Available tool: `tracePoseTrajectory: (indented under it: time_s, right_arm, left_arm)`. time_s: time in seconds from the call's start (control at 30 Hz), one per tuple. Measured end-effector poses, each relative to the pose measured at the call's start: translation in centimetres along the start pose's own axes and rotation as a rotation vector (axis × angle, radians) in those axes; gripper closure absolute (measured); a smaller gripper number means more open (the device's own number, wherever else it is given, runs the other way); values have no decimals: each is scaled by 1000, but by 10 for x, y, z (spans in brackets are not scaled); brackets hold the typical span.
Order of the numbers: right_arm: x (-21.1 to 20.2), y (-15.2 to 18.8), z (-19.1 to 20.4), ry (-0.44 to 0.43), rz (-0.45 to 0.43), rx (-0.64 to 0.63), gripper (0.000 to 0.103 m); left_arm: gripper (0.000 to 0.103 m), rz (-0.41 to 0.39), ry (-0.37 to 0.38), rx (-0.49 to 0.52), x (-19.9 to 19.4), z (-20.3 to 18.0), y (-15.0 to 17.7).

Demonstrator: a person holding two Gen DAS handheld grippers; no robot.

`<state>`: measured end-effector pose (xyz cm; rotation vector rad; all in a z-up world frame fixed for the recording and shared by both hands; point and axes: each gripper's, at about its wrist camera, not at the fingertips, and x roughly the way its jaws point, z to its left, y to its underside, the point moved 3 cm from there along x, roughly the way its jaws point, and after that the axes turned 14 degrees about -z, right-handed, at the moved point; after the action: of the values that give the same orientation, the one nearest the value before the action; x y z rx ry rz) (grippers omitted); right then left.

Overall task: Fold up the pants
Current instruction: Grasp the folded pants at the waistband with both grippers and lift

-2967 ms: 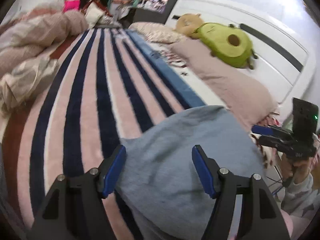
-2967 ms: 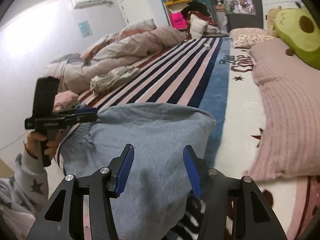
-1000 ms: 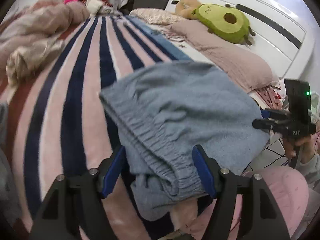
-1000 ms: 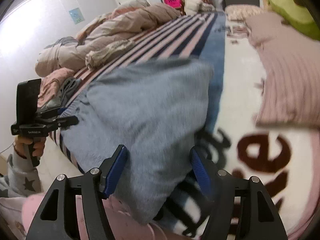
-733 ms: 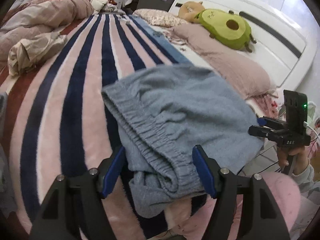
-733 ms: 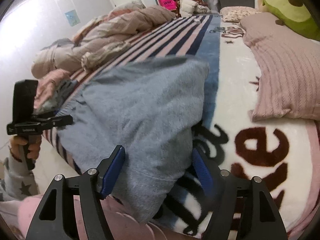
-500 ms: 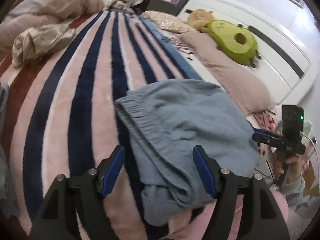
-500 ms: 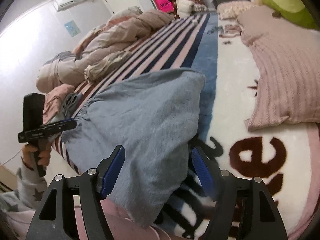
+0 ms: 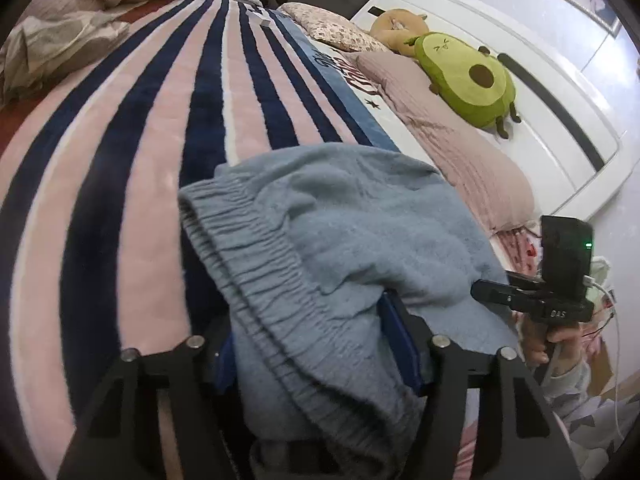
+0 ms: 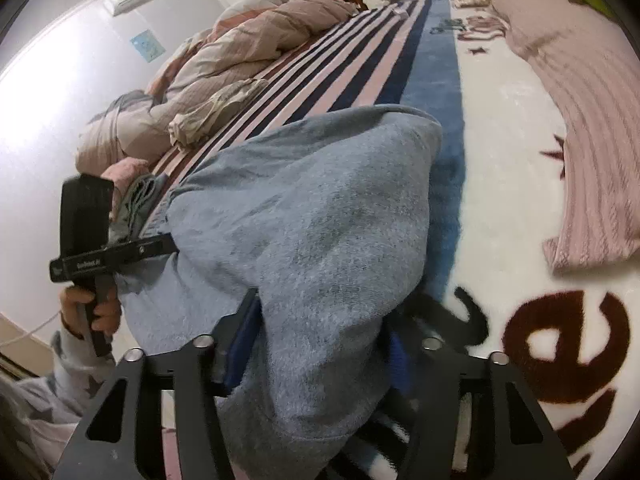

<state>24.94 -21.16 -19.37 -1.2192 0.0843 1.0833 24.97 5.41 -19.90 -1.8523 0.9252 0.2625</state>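
The grey-blue pants (image 9: 352, 232) lie bunched at the near edge of the striped bed, elastic waistband toward the left. My left gripper (image 9: 316, 344) has its jaws spread wide around the waistband edge, fabric lying between them. In the right wrist view the pants (image 10: 320, 208) fill the middle, and my right gripper (image 10: 316, 344) has its jaws wide around the other end of the cloth. Each gripper shows in the other's view, the right one (image 9: 536, 300) at the cloth's right edge, the left one (image 10: 116, 256) at its left edge.
A striped pink and navy blanket (image 9: 140, 120) covers the bed. A rumpled duvet (image 10: 240, 60) lies along the far side. A pink pillow (image 9: 460, 160) and an avocado plush (image 9: 464, 76) lie by the white headboard (image 9: 560, 92). Folded clothes (image 10: 136, 196) sit near the left hand.
Both grippers have moved forward onto the pants' near edge. The cloth now lies between each pair of jaws, where before the jaws stood just short of it.
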Motion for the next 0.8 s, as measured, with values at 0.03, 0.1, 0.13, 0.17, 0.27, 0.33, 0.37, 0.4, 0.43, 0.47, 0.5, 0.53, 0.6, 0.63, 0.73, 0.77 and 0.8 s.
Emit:
tracePoseTrajectory:
  time_s: [0.03,0.1,0.13,0.17,0.27,0.33,0.37,0.4,0.43,0.47,0.5,0.53,0.6,0.63,0.73,0.77,0.8]
  right_arm:
    - [-1,0,1,1,-4,-5,61]
    - [-4,-2,3,-1,-18,-11,66]
    - [-5,-3,5,0,-26,-15,68]
    - [-6,-4,6,0,-30,-19,69]
    - [-12,-9,12,0,-51,-34,75]
    - [-18,-14,18,-10,-75,-44,79]
    - [-20,-16,20,-13,-82,-48,79]
    - [-22,-19,23,-15,-91,-54,80]
    - [-23,-21,26,-15,-95,-62,80]
    - [-24,-23,31,-13,-101,-76,81]
    - [-26,-23,35,-16,-105,-86,81]
    - [-28,-24,40,-22,-109,-97,81]
    - [-31,-26,50,-36,-118,-107,81]
    - [-32,-28,56,-47,-123,-112,81]
    - [-34,-34,76,-63,-141,-142,81]
    - [-34,-36,81,-66,-146,-150,82]
    - [-34,-40,88,-72,-153,-156,82]
  left_arm:
    - [48,-2,-8,3,0,-1,-1]
    - [53,-16,-33,37,-4,-7,-1]
    - [57,-20,-41,53,-4,-10,-2]
    - [59,-29,-56,80,-7,-15,-2]
    - [67,-49,-83,107,-15,-18,-6]
    - [72,-66,-90,124,-21,-22,-10]
    - [73,-74,-90,133,-24,-24,-11]
    - [74,-82,-91,140,-27,-26,-13]
    - [75,-87,-92,143,-30,-27,-14]
    - [76,-93,-92,145,-33,-29,-15]
    - [77,-100,-91,151,-38,-31,-15]
    - [77,-107,-90,156,-42,-32,-16]
    - [77,-126,-85,161,-52,-35,-17]
    - [77,-135,-80,162,-59,-36,-18]
    - [77,-167,-91,172,-77,-36,-24]
    - [77,-177,-96,172,-80,-35,-26]
    - [77,-192,-100,165,-88,-32,-28]
